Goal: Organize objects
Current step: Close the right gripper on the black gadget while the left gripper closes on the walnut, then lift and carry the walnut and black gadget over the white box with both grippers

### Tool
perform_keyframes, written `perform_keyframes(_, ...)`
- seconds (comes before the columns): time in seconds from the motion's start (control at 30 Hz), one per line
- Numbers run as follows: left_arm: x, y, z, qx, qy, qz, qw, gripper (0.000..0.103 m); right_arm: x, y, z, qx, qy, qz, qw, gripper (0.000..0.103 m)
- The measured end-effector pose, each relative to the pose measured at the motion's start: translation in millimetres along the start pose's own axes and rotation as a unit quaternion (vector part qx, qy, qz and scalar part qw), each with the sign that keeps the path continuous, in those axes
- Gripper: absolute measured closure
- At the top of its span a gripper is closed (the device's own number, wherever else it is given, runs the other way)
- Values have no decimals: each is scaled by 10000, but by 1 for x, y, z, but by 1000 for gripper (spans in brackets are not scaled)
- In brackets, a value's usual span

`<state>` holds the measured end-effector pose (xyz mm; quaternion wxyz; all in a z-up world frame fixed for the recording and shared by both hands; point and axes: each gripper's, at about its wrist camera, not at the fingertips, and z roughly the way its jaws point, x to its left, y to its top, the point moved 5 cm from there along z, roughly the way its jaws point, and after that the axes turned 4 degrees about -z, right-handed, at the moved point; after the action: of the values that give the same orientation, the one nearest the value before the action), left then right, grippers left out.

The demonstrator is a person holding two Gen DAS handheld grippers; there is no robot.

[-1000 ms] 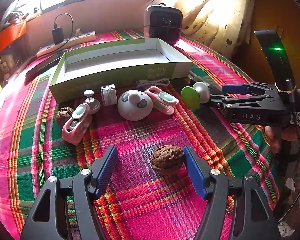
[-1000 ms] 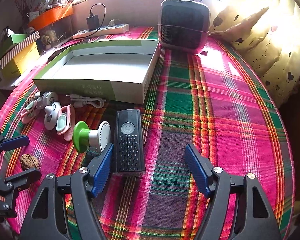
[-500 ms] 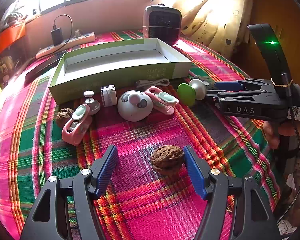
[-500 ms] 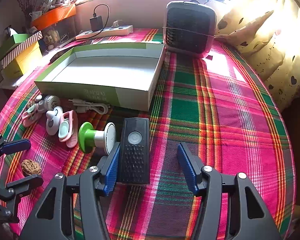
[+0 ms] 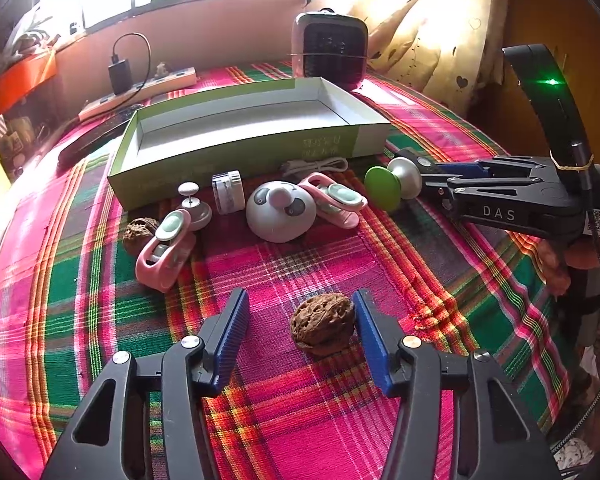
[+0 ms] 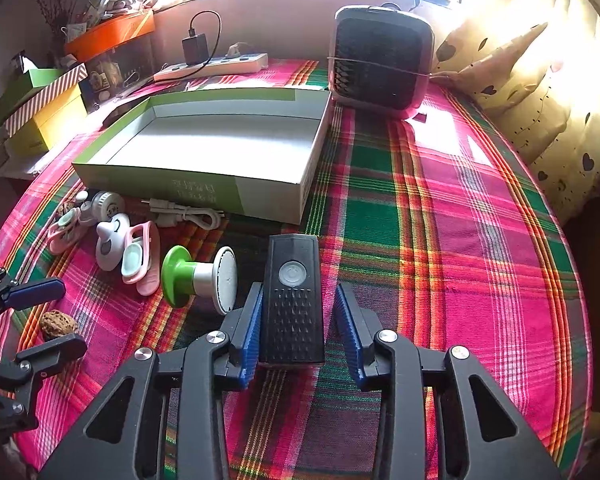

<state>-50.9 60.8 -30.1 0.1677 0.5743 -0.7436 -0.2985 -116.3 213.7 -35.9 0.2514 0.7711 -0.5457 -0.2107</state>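
On the plaid cloth lies a brown walnut (image 5: 323, 324) between the blue pads of my left gripper (image 5: 300, 300). Its jaws are closing; the right pad is at the shell, the left pad still stands clear. My right gripper (image 6: 298, 292) straddles a black remote-like device (image 6: 293, 304) with a round button. Those jaws are closing too: the left pad meets the device's side and a thin gap shows at the right pad. An open green-and-white box (image 5: 236, 152) (image 6: 188, 188) sits behind, with nothing inside.
In front of the box lie a green-and-silver knob (image 6: 196, 276), two pink clips (image 5: 164, 256), a white round gadget (image 5: 280, 212), a small jar (image 5: 229, 192), a white cable (image 5: 316, 166) and a second walnut (image 5: 140, 232). A heater (image 6: 380, 64) and power strip (image 5: 140, 92) stand at the back.
Both pairs of jaws have narrowed: the left around the walnut, the right much more around the black device. Neither hand has shifted.
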Motion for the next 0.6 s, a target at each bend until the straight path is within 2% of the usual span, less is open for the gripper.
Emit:
perform_keyframes(0.27,4,0,-1,-28,62,3,10000,65,0,0,0,2,-3,0,10000,75)
perform_keyframes(0.4,7,1,-1,-42,99,-43,9999,76,0,0,0,1,1,1,10000,75)
perform_keyframes(0.6,8,1,-1,-47,97,-46,9999,76,0,0,0,0,3,2,10000,75)
